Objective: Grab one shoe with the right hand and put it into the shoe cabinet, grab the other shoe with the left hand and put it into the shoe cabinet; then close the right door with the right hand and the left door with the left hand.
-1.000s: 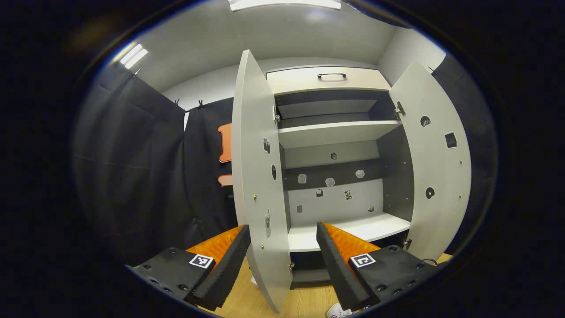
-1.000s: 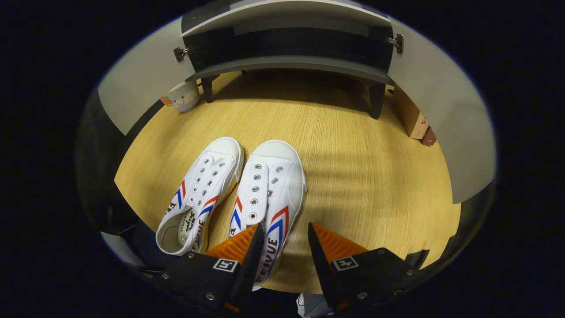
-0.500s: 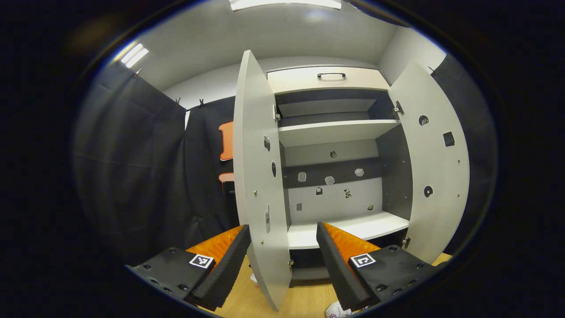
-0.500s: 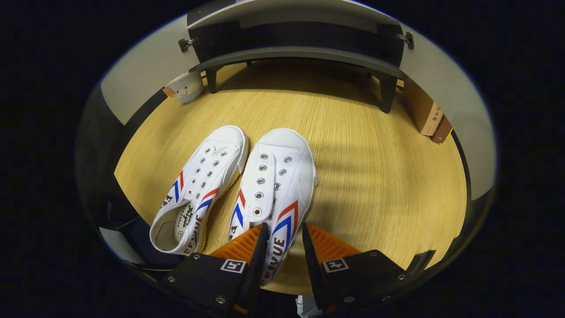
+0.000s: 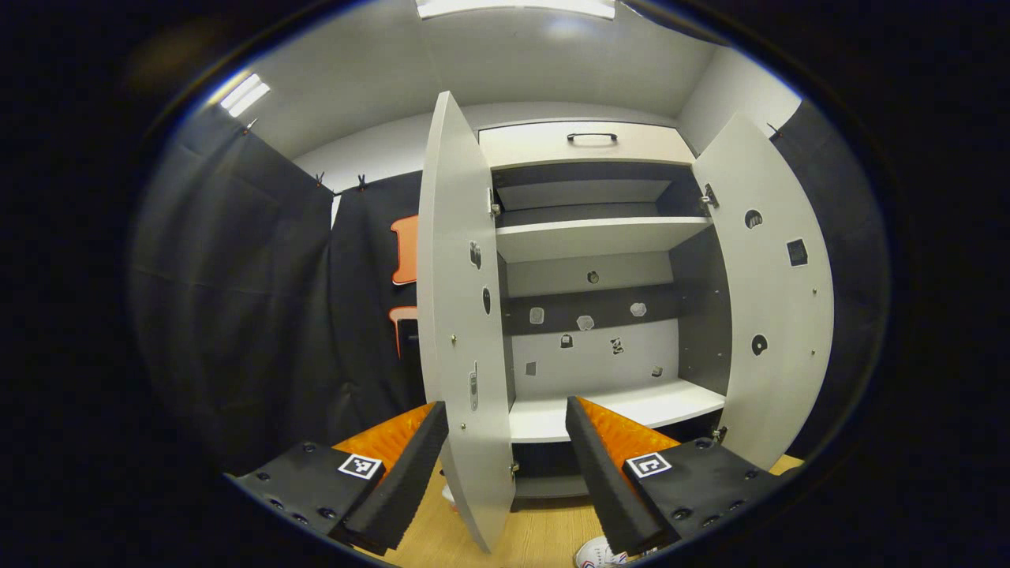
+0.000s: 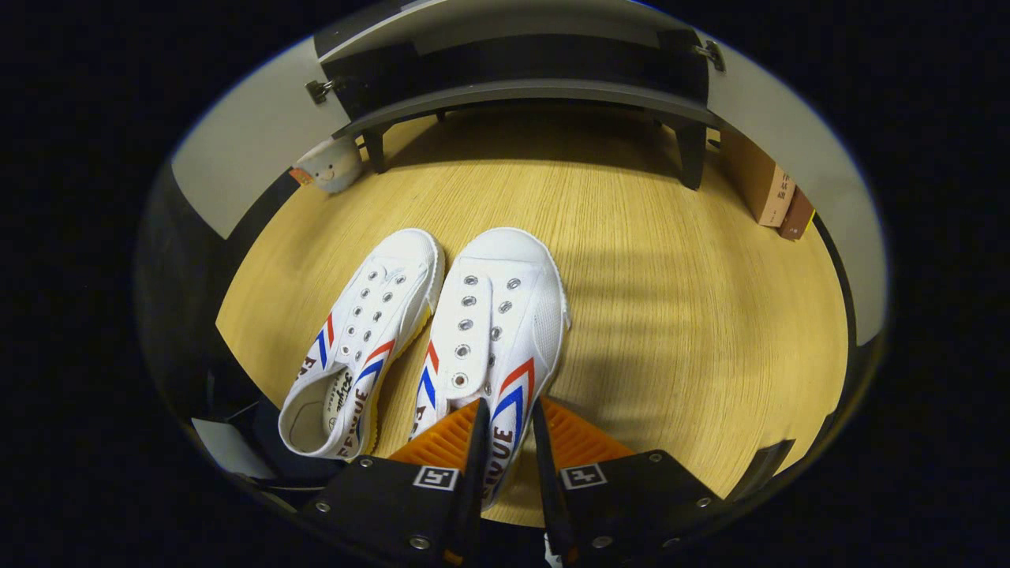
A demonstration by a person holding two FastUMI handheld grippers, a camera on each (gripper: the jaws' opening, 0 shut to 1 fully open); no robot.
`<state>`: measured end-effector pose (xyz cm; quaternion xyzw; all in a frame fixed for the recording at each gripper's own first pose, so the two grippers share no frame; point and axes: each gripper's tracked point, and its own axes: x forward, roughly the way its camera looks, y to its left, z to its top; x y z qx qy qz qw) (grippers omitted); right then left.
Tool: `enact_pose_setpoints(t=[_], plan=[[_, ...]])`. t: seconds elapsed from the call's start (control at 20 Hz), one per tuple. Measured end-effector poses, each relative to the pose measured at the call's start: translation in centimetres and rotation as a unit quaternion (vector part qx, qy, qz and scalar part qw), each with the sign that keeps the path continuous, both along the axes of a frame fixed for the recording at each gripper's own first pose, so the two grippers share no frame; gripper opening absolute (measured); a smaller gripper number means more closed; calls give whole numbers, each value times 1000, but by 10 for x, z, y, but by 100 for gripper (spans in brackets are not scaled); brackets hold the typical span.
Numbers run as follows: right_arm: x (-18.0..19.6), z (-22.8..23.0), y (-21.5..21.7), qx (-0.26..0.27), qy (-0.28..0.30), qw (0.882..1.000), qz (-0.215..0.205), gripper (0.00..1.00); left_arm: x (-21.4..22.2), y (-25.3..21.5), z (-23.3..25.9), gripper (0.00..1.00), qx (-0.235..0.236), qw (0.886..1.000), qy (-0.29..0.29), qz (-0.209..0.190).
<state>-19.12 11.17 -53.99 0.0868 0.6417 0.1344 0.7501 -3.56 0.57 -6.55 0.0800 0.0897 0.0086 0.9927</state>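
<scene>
Shoe point(image 6: 493, 331) side wall pinched between nearly closed right hand-held gripper point(image 6: 505, 430) fingers.

Floor items and booth fittings

Wooden floor point(image 6: 671, 315), the landmark: small plush toy point(image 6: 331, 164) with a smiling face at its far left edge; two brown boxes point(image 6: 769, 193) standing side by side at its far right edge. Ceiling light panels point(image 5: 243, 95) overhead; black curtain point(image 5: 237, 315) clipped up at left.

Left gripper view: level, facing the open shoe cabinet point(image 5: 592, 237) from near. Right gripper view: tilted steeply down, close above the shoes point(image 6: 493, 331) on the wooden floor point(image 6: 671, 315). Shared: cabinet base, doors, floor.
</scene>
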Motion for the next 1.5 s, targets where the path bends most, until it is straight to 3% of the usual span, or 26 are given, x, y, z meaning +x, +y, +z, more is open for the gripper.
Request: enact_pose_setpoints(t=[0.3,0.6,0.7,0.95,1.3,1.5], plan=[[10,5,-7,-11,4,999,-37,1,-5,-6,0,96,-10,1000,-2,-7],[33,32,-15,-25,-18,999,-42,1,-6,-7,4,96,-11,1000,-9,-15],[59,63,-11,-4,-44,997,-62,1,-7,-7,2,96,-11,1000,-10,-17],[111,108,-7,-11,-106,992,-63,1,-8,-6,-7,96,-20,1000,-4,-18],[152,167,-10,-10,-132,989,-64,1,-12,-1,-21,97,-8,1000,8,-21],[205,217,-22,-11,-164,984,-70,1,-16,-7,-34,97,-3,999,21,-38]])
